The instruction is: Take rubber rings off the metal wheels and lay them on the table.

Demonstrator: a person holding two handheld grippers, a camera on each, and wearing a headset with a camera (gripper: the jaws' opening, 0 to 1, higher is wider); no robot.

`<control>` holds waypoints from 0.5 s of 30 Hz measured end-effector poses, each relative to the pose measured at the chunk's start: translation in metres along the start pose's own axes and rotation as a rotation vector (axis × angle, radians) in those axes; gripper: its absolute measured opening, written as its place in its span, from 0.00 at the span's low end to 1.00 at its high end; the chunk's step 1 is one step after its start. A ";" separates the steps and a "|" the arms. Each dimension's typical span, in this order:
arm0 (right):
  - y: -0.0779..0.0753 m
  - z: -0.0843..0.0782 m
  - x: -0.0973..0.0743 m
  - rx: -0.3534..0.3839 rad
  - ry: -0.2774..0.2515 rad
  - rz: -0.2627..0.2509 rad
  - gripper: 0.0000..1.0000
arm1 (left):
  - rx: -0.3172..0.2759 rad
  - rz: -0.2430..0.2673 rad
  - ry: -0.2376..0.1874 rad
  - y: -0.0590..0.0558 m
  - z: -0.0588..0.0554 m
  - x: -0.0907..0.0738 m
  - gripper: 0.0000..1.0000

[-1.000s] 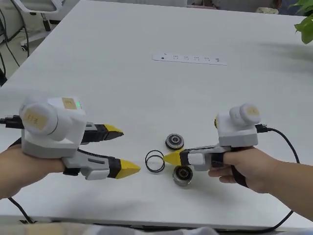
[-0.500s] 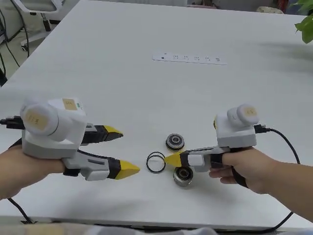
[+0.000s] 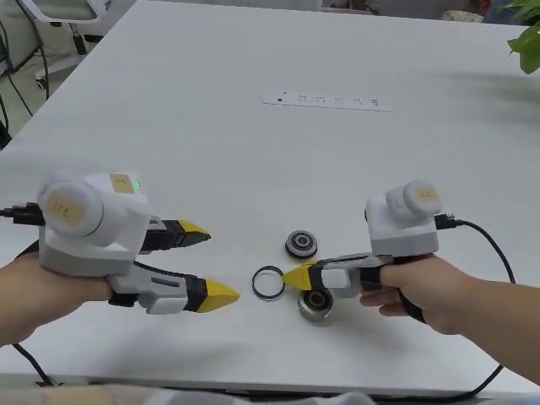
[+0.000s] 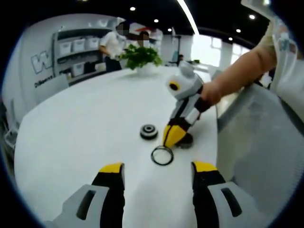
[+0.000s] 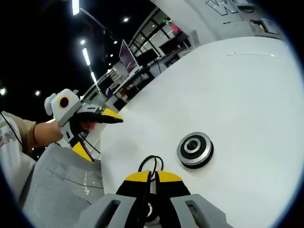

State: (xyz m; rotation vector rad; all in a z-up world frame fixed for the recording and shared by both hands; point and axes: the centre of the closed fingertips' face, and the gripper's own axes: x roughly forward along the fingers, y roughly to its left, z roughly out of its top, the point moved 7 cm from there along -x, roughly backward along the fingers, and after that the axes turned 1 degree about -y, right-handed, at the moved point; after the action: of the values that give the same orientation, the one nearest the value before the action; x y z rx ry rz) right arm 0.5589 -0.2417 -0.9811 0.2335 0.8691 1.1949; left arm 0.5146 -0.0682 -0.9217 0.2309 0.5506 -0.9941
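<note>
My left gripper (image 3: 207,260) sits low over the table (image 3: 253,152) on the left, roughly level, its jaws wide apart and holding nothing. My right gripper (image 3: 295,276) reaches in from the right, lying nearly flat with its jaws pressed together. Its tip is at the edge of the rubber ring (image 3: 268,283), which lies flat on the table between the two grippers. I cannot tell whether the tips nip it. One metal wheel (image 3: 301,244) stands free just beyond the ring, and the other wheel (image 3: 315,304) is half hidden under the right gripper.
</note>
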 end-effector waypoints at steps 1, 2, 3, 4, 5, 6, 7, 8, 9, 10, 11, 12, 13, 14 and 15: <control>0.000 0.000 0.000 -0.003 0.001 0.000 0.02 | 0.000 0.000 0.000 0.000 0.000 0.000 0.57; 0.000 0.000 0.000 -0.007 0.002 -0.003 0.02 | -0.001 0.000 0.001 0.000 0.000 0.000 0.57; 0.000 0.000 0.000 -0.010 0.001 -0.004 0.03 | -0.001 0.000 0.002 0.000 0.000 0.000 0.57; 0.001 0.001 -0.001 -0.014 0.000 -0.005 0.04 | -0.001 0.000 0.003 0.000 0.000 -0.001 0.57; 0.001 0.001 -0.001 -0.015 0.000 -0.004 0.04 | -0.001 0.000 0.003 0.000 -0.001 -0.001 0.57; 0.001 0.001 -0.001 -0.018 -0.001 -0.005 0.04 | -0.001 0.000 0.005 0.000 -0.001 -0.001 0.57; 0.001 0.001 -0.001 -0.021 -0.001 -0.007 0.05 | -0.001 0.001 0.005 0.000 -0.001 -0.001 0.57; 0.001 0.001 -0.001 -0.024 0.001 -0.008 0.06 | -0.001 0.001 0.005 0.000 -0.001 -0.001 0.57; 0.001 0.001 -0.001 -0.026 0.002 -0.008 0.06 | -0.001 0.001 0.006 0.000 -0.001 -0.001 0.57; 0.001 0.001 -0.002 -0.026 0.002 -0.008 0.06 | -0.001 0.002 0.006 0.000 -0.001 -0.001 0.57; 0.002 0.002 -0.002 -0.027 0.000 -0.008 0.07 | -0.001 0.002 0.006 0.000 -0.001 -0.001 0.57; 0.002 0.002 -0.002 -0.028 0.000 -0.007 0.07 | -0.001 0.002 0.006 0.000 -0.001 -0.002 0.57; 0.002 0.002 -0.003 -0.028 -0.003 -0.006 0.08 | 0.000 0.003 0.006 0.001 0.000 -0.002 0.57; 0.003 0.003 -0.003 -0.027 -0.005 -0.004 0.08 | 0.000 0.003 0.005 0.001 0.000 -0.002 0.57; 0.004 0.004 -0.004 -0.027 -0.006 -0.003 0.08 | 0.001 0.003 0.004 0.001 0.001 -0.002 0.57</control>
State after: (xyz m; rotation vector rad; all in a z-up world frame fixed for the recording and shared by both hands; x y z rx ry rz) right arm 0.5584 -0.2427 -0.9750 0.2137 0.8467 1.2021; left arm 0.5146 -0.0661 -0.9200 0.2343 0.5537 -0.9907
